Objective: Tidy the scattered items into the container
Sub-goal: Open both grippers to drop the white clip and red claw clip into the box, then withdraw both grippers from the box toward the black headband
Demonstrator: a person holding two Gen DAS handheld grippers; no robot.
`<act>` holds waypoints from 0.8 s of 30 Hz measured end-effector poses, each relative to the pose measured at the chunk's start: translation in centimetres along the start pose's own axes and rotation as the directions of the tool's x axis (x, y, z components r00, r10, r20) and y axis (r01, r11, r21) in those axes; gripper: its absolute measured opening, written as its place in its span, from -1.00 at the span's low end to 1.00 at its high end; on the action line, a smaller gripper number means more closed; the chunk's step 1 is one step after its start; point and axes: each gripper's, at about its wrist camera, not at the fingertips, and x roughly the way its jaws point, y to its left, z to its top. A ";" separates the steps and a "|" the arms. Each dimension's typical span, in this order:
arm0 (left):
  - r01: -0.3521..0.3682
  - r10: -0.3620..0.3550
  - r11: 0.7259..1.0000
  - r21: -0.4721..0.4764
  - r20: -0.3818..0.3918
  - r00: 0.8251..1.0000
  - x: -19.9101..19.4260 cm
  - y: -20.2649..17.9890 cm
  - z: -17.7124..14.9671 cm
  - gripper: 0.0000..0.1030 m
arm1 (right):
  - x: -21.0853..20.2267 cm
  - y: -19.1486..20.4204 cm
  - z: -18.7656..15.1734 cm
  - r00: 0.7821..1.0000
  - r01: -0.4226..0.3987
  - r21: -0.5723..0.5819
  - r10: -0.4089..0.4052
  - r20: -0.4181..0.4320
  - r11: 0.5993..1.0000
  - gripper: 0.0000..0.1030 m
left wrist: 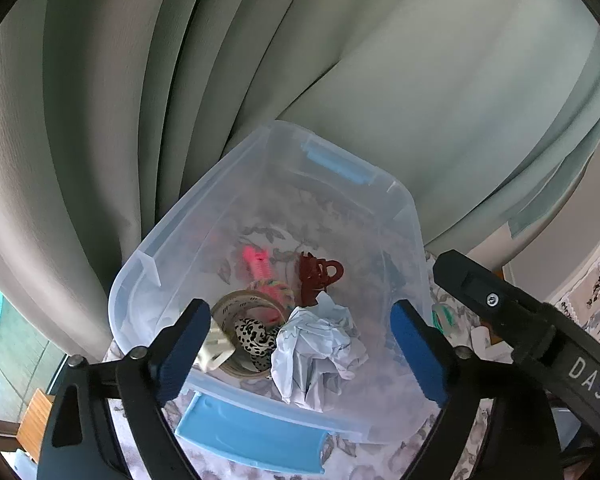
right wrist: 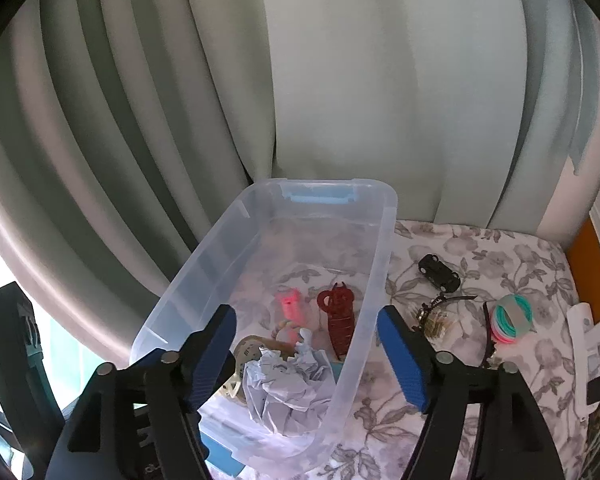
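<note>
container (right wrist: 380, 240), a clear plastic tub with pale blue latch handles at its ends, stood on the floral-clothed table (right wrist: 480, 248) near its back left edge, against the grey curtain (right wrist: 340, 80). inside lay crumpled pale paper (left wrist: 320, 344), a tape roll (left wrist: 240, 308), a spotted hair tie (left wrist: 254, 338), a pink clip (left wrist: 256, 260) and a dark red claw clip (right wrist: 338, 320). right of the tub, on the cloth, sat a black toy car (right wrist: 440, 270), a wristwatch (right wrist: 440, 306) and a stack of coloured bands (right wrist: 512, 318). left gripper (left wrist: 300, 352) hung wide apart and empty over the tub's near end; right gripper (right wrist: 306, 356) likewise spread wide, straddling the tub's right wall.
</note>
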 end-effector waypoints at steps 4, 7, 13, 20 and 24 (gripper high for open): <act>-0.013 0.012 1.000 0.019 0.015 1.000 -0.3 -0.5 -0.1 0.89 | -0.5 -0.4 -0.2 1.000 0.002 0.008 -0.002 0.007 1.000 0.69; -0.015 0.015 1.000 0.026 0.019 1.000 -0.4 -0.7 -0.2 0.94 | -0.8 -0.8 -0.3 1.000 0.002 0.024 -0.002 0.010 1.000 0.80; -0.021 0.020 0.999 0.045 0.027 0.999 -0.7 -1.3 -0.3 0.96 | -1.7 -1.9 -0.4 1.000 0.002 0.057 -0.003 0.024 0.998 0.97; -0.029 0.026 0.996 0.088 0.040 0.999 -1.3 -2.7 -0.6 0.96 | -2.9 -3.2 -0.6 0.999 -0.006 0.083 0.003 0.036 0.997 0.99; -0.035 0.027 0.993 0.117 0.062 0.998 -2.0 -3.8 -0.9 0.96 | -3.7 -4.2 -0.7 0.999 -0.012 0.097 0.007 0.050 0.995 0.99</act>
